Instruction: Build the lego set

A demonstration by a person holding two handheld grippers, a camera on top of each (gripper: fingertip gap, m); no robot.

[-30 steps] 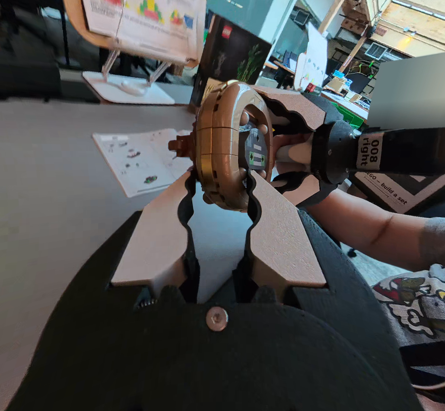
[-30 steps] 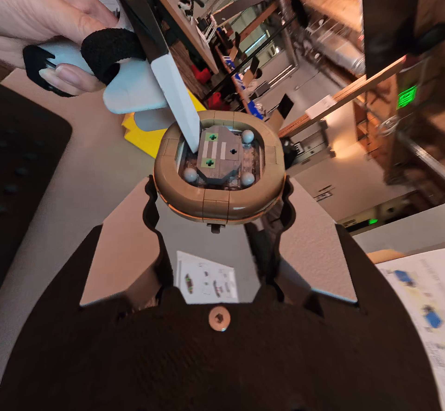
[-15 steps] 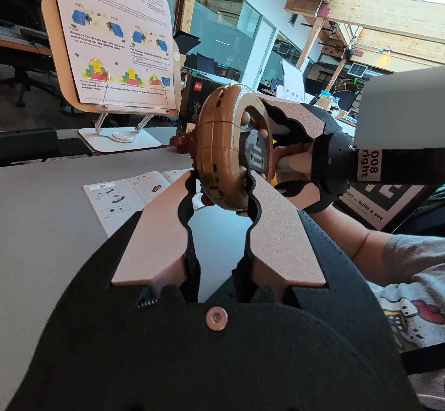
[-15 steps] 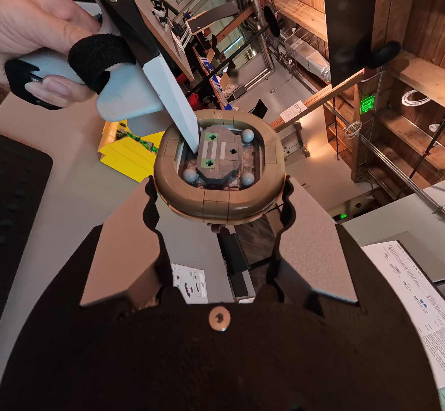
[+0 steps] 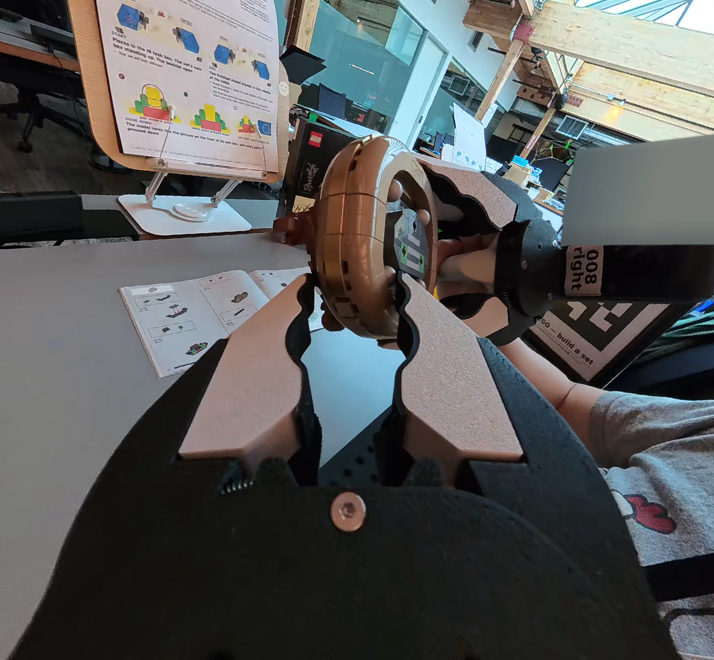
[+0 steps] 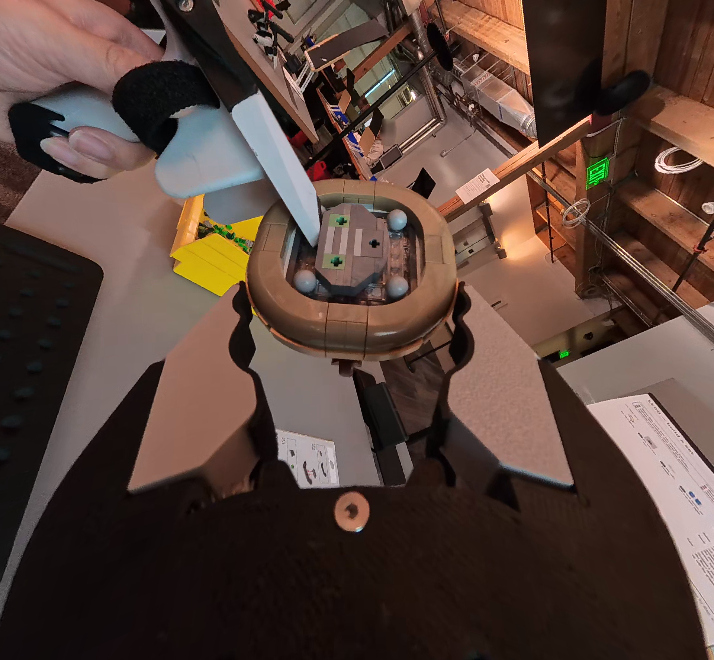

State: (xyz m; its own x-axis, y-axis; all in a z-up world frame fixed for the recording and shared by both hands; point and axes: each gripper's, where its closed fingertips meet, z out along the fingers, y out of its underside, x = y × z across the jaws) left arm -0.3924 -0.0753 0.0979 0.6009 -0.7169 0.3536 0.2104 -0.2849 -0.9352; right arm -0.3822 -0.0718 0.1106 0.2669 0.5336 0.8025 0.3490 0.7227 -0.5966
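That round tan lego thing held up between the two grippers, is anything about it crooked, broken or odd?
Nothing looks broken. The tan lego ring is held off the table, tipped on its side. The right gripper clamps its rim; the left gripper pinches its edge, one finger reaching inside beside the grey block.

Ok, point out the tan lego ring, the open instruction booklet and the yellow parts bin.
tan lego ring (image 6: pixel 349 328), right wrist view, near curved rim.
instruction booklet (image 5: pixel 181 317), left wrist view, left page.
yellow parts bin (image 6: pixel 210 255), right wrist view, front wall.

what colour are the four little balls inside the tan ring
Light grey balls, one at each corner inside the tan ring. The right wrist view shows them best.
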